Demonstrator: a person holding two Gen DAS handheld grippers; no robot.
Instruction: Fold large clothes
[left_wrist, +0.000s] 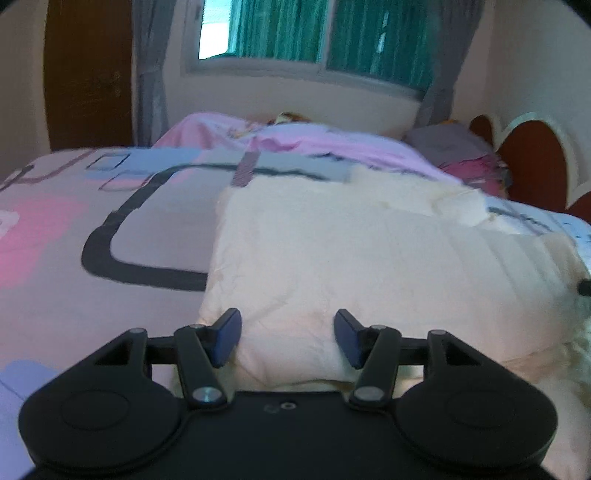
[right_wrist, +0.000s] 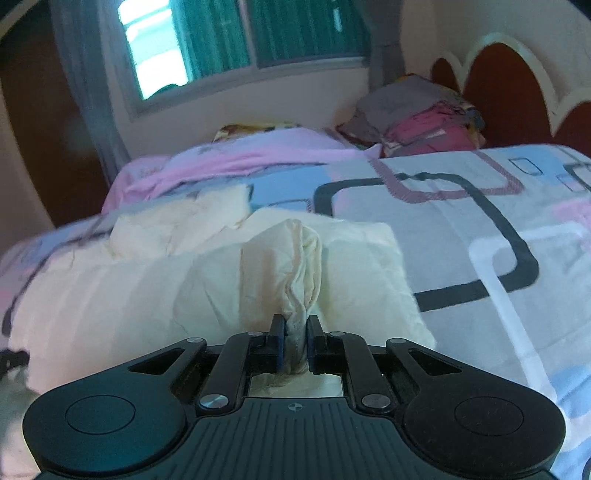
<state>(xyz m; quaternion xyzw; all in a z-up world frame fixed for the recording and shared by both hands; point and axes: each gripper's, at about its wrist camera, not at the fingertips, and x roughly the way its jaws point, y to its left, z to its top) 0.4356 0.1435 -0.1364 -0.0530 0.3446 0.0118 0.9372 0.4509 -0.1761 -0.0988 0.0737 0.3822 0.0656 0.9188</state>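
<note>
A large cream garment (left_wrist: 369, 251) lies spread and creased on the bed. In the left wrist view my left gripper (left_wrist: 288, 339) stands open at the garment's near edge. The cloth bulges up between its two dark fingers, and the pads do not visibly squeeze it. In the right wrist view the same cream garment (right_wrist: 110, 288) stretches away to the left. My right gripper (right_wrist: 296, 343) is shut on a bunched fold (right_wrist: 291, 266) of it, which stands up in a ridge just past the fingertips.
The bed has a patterned sheet (right_wrist: 480, 221) with black, pink and blue shapes. A pink blanket (left_wrist: 314, 144) lies along the far side below the window (left_wrist: 314, 33). A pile of folded clothes (right_wrist: 417, 114) sits by the red scalloped headboard (right_wrist: 509, 85).
</note>
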